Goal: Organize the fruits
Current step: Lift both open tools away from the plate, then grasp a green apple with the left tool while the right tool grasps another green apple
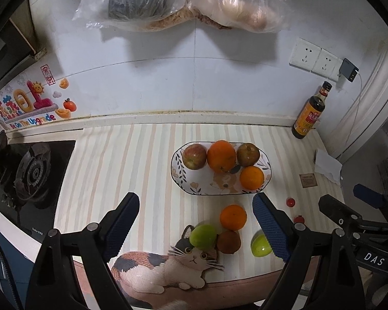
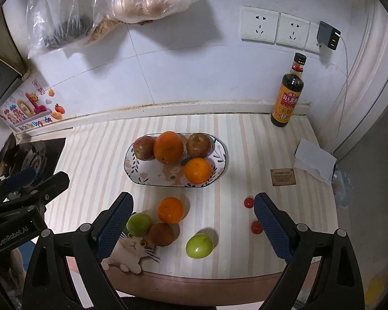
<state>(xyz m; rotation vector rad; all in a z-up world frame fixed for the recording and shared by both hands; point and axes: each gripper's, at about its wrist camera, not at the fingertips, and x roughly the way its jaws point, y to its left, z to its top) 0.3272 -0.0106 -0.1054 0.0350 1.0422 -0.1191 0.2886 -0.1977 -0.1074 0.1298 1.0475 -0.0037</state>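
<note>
An oval patterned plate [image 1: 183, 178] [image 2: 134, 170] on the striped counter holds two reddish apples and two oranges. In front of it lie a loose orange [image 1: 233, 217] [image 2: 171, 210], a green fruit [image 1: 203, 236] [image 2: 139, 224], a brown fruit [image 1: 229, 241] [image 2: 161, 234], a second green fruit [image 1: 260, 246] [image 2: 199, 245] and two small red tomatoes [image 2: 248, 202] [image 2: 256, 227]. My left gripper [image 1: 196, 224] is open and empty above the loose fruits. My right gripper [image 2: 194, 222] is open and empty above them too.
A soy sauce bottle [image 1: 309, 111] [image 2: 288, 93] stands at the back right. A gas stove [image 1: 31, 175] is at the left. A white paper [image 2: 315, 160] and a small card [image 2: 283, 177] lie at the right. Plastic bags [image 1: 183, 0] hang on the wall.
</note>
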